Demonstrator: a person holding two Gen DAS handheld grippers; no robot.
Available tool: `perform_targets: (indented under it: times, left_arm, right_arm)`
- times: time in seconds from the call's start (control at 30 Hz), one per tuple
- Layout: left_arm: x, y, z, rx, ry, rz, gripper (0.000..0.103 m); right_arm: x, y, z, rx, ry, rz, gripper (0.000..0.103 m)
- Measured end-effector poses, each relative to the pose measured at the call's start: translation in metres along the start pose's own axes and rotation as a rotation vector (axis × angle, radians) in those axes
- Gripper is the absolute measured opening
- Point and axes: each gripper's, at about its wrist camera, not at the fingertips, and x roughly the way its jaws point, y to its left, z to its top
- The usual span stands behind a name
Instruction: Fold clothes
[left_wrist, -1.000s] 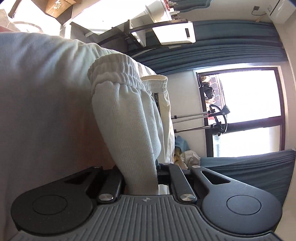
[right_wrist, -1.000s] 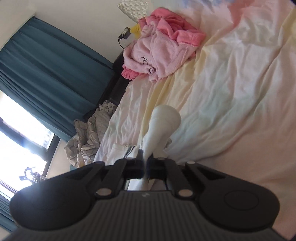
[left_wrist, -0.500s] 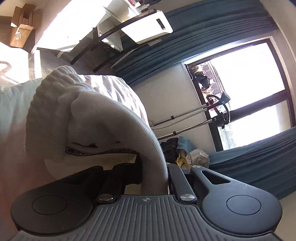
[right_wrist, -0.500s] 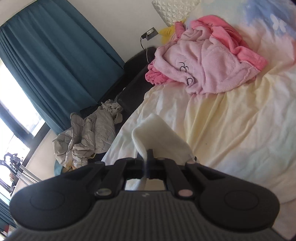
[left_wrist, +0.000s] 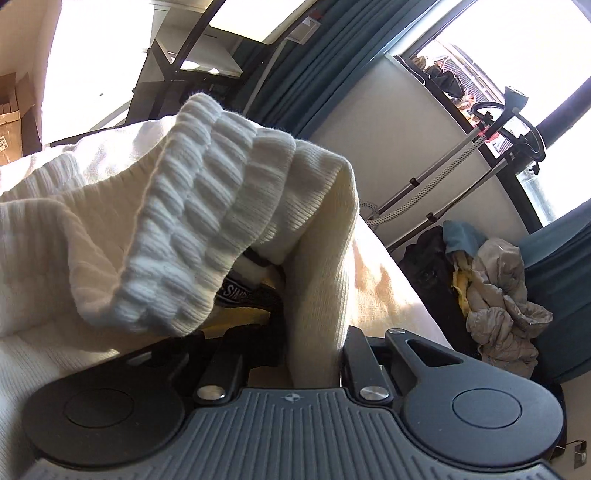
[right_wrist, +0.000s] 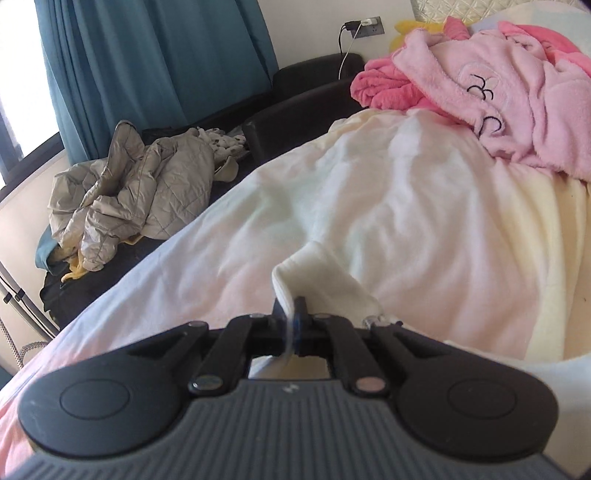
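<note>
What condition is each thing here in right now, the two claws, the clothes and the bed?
Left gripper: jaws just easing open, cream knit garment between them.
Right gripper: shut on the garment's thin edge.
Pink robe: crumpled, unfolded.
Grey quilted jacket: heaped on the dark sofa.
Bedsheet: wrinkled.

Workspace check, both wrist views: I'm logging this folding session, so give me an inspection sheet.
Surface: bed sheet, pale, wrinkled.
Job's things: cream knit garment, ribbed cuff draped over the left gripper; a fabric edge in the right gripper.
Clutter: pink robe on the bed; grey quilted jacket on the dark bench.
Grippers: left clamps a fabric fold, its jaws just opening slightly; right shut on fabric.
Cables: white charger lead at the wall socket.
Surroundings: teal curtains, bright window.
</note>
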Motion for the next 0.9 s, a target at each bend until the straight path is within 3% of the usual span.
perform_targets:
  times: [0.07, 0.13, 0.2, 0.3, 0.43, 0.5, 0.57, 0.63, 0.77, 0.9]
  left_arm:
    - [-0.002, 0.001, -0.002, 0.014, -0.002, -0.005, 0.017]
    - [-0.012, 0.000, -0.004, 0.034, -0.001, -0.018, 0.032]
    - [-0.030, 0.000, -0.009, 0.056, -0.021, -0.045, 0.064]
    - [-0.068, 0.001, -0.024, 0.073, -0.086, -0.123, 0.082]
    - [-0.123, 0.018, -0.062, 0.073, -0.135, -0.165, 0.085]
    - [-0.143, 0.038, -0.083, 0.017, -0.143, -0.174, 0.090]
    - [-0.151, 0.064, -0.104, -0.078, -0.103, -0.180, 0.091]
    - [-0.148, 0.080, -0.107, -0.139, 0.016, -0.140, 0.091]
    - [-0.151, 0.099, -0.107, -0.225, 0.053, -0.202, 0.091]
    - [-0.142, 0.111, -0.107, -0.273, 0.053, -0.246, 0.091]
  right_arm:
    - [0.005, -0.001, -0.004, -0.009, 0.010, 0.013, 0.008]
    - [0.002, -0.003, 0.000, 0.009, 0.027, 0.047, 0.016]
    - [-0.007, -0.006, 0.007, 0.012, 0.055, 0.104, 0.034]
    - [-0.036, -0.018, 0.015, 0.009, 0.039, 0.157, 0.049]
    - [-0.080, -0.054, 0.017, 0.077, 0.056, 0.227, 0.051]
    - [-0.107, -0.078, 0.013, 0.127, 0.049, 0.274, 0.058]
    - [-0.130, -0.100, 0.004, 0.145, 0.045, 0.300, 0.065]
    - [-0.148, -0.122, -0.007, 0.184, 0.053, 0.307, 0.065]
    - [-0.174, -0.166, -0.043, 0.341, 0.111, 0.324, 0.070]
    - [-0.174, -0.182, -0.070, 0.439, 0.209, 0.339, 0.073]
